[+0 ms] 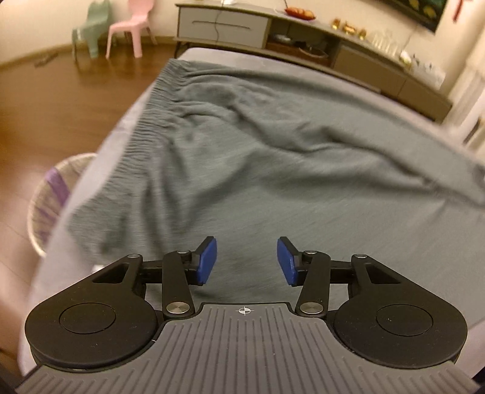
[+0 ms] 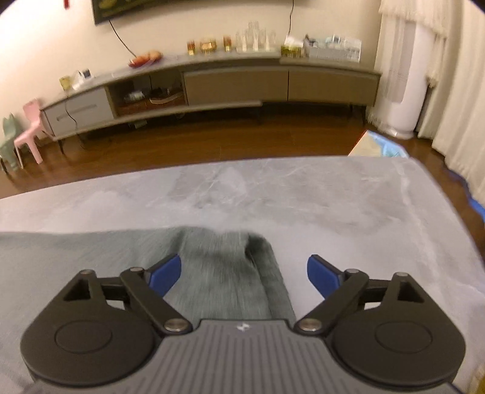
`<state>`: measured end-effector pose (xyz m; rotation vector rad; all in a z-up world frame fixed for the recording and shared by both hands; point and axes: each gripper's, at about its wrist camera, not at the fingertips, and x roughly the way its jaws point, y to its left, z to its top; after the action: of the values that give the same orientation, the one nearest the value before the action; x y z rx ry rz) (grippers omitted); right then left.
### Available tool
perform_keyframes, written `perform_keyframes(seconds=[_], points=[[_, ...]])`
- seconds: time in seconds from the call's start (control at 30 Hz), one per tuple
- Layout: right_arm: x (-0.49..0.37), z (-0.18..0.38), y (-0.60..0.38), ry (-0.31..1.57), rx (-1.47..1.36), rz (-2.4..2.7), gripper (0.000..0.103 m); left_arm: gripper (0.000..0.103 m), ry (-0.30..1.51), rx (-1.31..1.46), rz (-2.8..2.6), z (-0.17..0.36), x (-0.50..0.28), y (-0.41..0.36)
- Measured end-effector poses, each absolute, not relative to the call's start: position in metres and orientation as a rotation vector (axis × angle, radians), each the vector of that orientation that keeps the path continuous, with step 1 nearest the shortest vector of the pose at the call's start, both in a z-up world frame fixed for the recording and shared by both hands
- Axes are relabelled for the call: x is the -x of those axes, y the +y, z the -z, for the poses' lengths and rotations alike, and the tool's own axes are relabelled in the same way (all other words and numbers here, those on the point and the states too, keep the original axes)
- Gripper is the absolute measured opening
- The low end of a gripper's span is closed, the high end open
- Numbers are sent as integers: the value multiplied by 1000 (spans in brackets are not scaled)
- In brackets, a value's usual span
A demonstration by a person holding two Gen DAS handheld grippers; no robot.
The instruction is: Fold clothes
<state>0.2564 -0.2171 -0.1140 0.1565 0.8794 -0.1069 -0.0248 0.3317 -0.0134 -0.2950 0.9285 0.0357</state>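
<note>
Grey-green trousers (image 1: 257, 157) lie spread over a pale grey table (image 1: 127, 121), with the gathered elastic waistband (image 1: 148, 112) along the left edge. My left gripper (image 1: 247, 262) is open and empty, just above the cloth near its front. In the right wrist view the end of a trouser leg (image 2: 224, 266) lies on the grey table (image 2: 333, 206). My right gripper (image 2: 244, 277) is open wide and empty, with its blue pads on either side of that leg end, just above it.
A white wicker basket (image 1: 51, 200) with purple cloth stands on the wooden floor left of the table. A long TV cabinet (image 2: 236, 81) runs along the far wall, with pink (image 1: 130, 27) and green chairs beside it. A white tower fan (image 2: 406, 75) and curtains stand at the right.
</note>
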Motion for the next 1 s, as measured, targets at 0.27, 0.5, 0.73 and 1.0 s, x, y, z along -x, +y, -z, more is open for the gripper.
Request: perform_keyframes(seconds=[0.27,0.5,0.73,1.0], points=[[-238,97,-186,743,-100,-71,18,56,873,549,21,-16,-42,305],[-69,65,-140,625,80,-220,18,69,852,659,103,-12,-139,239],[-33,75,-141,631,39,-197,18,70,929,684,142,28,-209,156],[-37,68,-165,590,-70,-166,18,70,959,771,134,57,-229,141]])
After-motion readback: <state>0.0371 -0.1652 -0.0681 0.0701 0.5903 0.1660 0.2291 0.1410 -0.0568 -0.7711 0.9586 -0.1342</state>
